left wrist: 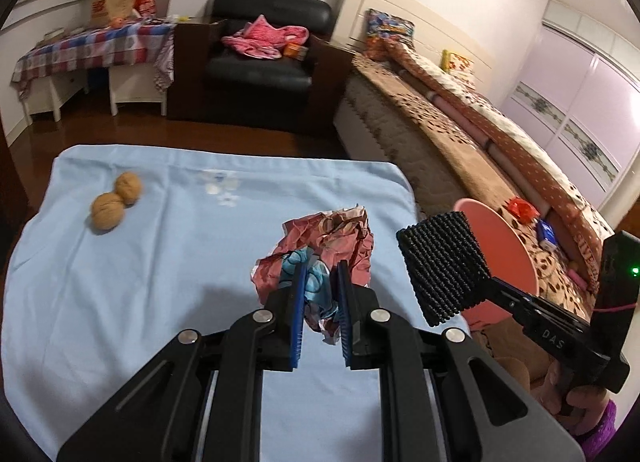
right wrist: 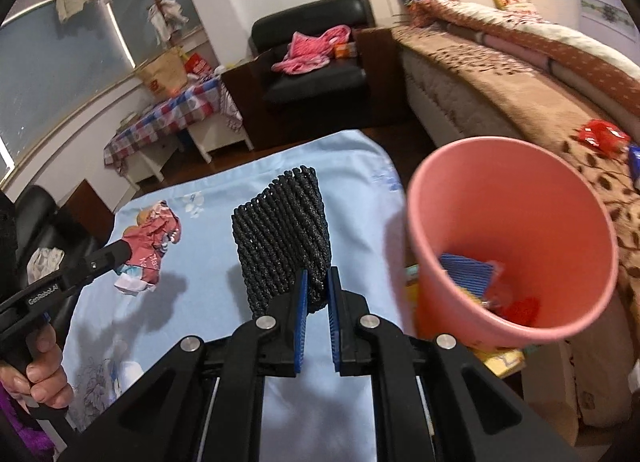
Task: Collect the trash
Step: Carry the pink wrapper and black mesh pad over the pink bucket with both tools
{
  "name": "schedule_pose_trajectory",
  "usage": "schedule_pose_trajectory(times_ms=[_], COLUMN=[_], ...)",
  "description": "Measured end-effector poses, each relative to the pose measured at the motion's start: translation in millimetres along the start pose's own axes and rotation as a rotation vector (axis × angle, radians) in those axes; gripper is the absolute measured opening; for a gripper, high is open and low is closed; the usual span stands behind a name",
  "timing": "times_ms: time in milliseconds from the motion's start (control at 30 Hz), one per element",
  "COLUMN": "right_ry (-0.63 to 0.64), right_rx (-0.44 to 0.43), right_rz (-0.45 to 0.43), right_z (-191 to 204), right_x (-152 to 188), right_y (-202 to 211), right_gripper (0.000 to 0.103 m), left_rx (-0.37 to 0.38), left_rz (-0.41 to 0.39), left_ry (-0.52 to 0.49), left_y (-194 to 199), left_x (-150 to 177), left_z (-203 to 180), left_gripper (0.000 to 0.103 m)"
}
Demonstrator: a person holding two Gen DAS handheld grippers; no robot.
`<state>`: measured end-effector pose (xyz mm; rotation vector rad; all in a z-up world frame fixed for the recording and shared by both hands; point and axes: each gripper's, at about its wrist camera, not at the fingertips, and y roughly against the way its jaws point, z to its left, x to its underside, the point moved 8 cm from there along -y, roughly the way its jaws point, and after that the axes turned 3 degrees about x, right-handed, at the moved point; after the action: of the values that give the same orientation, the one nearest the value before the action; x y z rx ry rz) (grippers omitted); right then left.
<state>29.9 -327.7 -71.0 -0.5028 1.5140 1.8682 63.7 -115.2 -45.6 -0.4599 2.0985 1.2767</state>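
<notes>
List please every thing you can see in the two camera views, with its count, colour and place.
crumpled wrapper: one, red and blue, held above the cloth
woven mat: one, black, held upright near the bin
bin: one, pink, right of the table, scraps inside
walnuts: two, brown, far left on the cloth
cloth: one, light blue, covers the table
armchair: one, black, pink garment on it
bed: one, brown cover, right side
left gripper: shut on crumpled wrapper
right gripper: shut on woven mat
</notes>
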Motion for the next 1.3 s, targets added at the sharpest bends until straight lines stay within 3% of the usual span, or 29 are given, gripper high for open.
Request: schedule_pose_trajectory(times_ms=[600,1300], right_ry=[-0.119,-0.226], right_rx=[0.089,0.173], right_rz=[-0.121,-0.181], right_z=[-76.7,-139.9], right_x=[0.4,-13.2], right_y=[52.4,56.7], right_gripper=[0.009,0.01], left_rx=[0.055,0.111], left_rz=[0.044,0.068], left_ry=[-0.16,-0.276], left_y=[-25.3,-60.2], left_x=[3.4,-1.2], left_z=[-93.7,-166.2], left_gripper=[0.014,0.014])
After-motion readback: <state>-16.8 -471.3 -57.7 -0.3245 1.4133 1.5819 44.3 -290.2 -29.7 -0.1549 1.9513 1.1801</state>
